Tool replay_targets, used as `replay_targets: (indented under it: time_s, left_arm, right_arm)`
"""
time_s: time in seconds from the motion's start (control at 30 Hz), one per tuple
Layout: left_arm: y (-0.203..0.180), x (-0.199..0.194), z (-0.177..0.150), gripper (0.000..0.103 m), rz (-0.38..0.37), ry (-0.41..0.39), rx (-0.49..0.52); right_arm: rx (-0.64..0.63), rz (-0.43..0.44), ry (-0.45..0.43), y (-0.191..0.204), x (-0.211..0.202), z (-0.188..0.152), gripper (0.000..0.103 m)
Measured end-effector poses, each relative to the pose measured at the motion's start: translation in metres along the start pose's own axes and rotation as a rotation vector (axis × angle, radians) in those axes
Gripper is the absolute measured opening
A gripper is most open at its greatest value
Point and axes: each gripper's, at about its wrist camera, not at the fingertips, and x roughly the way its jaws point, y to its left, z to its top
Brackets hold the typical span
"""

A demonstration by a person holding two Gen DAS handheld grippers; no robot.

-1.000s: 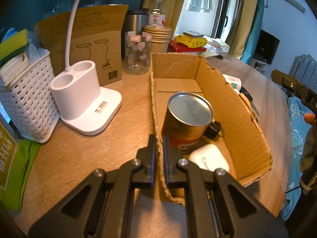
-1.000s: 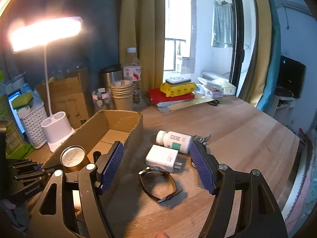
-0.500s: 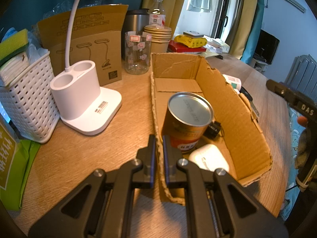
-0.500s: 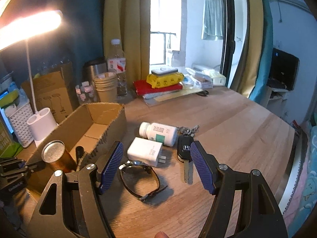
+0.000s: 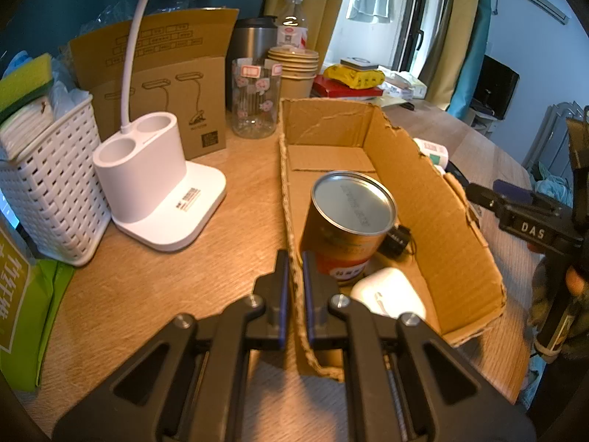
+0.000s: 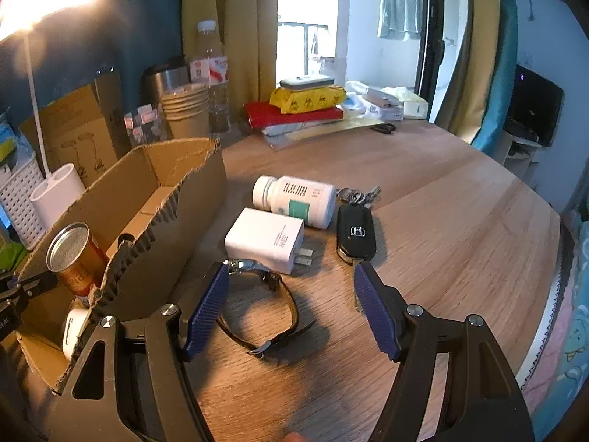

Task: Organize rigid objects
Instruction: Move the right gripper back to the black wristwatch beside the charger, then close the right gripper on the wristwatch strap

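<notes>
— What is seen on the tabletop (image 6: 460,228), from the largest thing down?

— An open cardboard box (image 5: 423,199) with torn, ragged rims is stood along the left side of the tabletop. Its near wall is clamped between the closed jaws of the left gripper (image 5: 293,276). Inside it, an orange can (image 5: 349,224) with a silver lid is stood upright near that wall, a white rounded case (image 5: 390,291) is laid in the near corner, and a small black item (image 5: 397,237) is tucked behind the can.

— And outside the box?

— Just beside the box's right wall, a white charger (image 6: 265,239) with two metal prongs is laid flat. A white pill bottle (image 6: 294,200) with a green label is laid on its side behind it, toward the far edge. A black car key (image 6: 355,234) with a key ring is set to the right of both. Nearest, a wristwatch (image 6: 257,294) with a dark strap is curled on its side.

— How is the right gripper held?

— The right gripper (image 6: 291,280) is held with its blue-padded jaws wide apart over the watch; nothing is gripped.
</notes>
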Motion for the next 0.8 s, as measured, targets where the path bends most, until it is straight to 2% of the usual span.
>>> replay_targets:
  time_s: [0.3,0.43,0.63,0.8]
  left_arm:
    - [0.000,0.000,0.000,0.008,0.001,0.000,0.000]
    - [0.000,0.000,0.001,0.008,0.003,-0.001,0.001]
    - [0.000,0.000,0.001,0.008,0.003,-0.001,0.001]
    - [0.000,0.000,0.001,0.008,0.003,-0.001,0.001]
  right_arm:
    - [-0.065,0.070,0.011,0.034,0.008,0.007,0.073]
    - [-0.052,0.039,0.027,0.031,0.015,0.011,0.073]
    - [-0.061,0.083,0.049,0.034,0.021,0.006,0.059]
    - [-0.050,0.087,0.067,0.033,0.029,0.003,0.037]
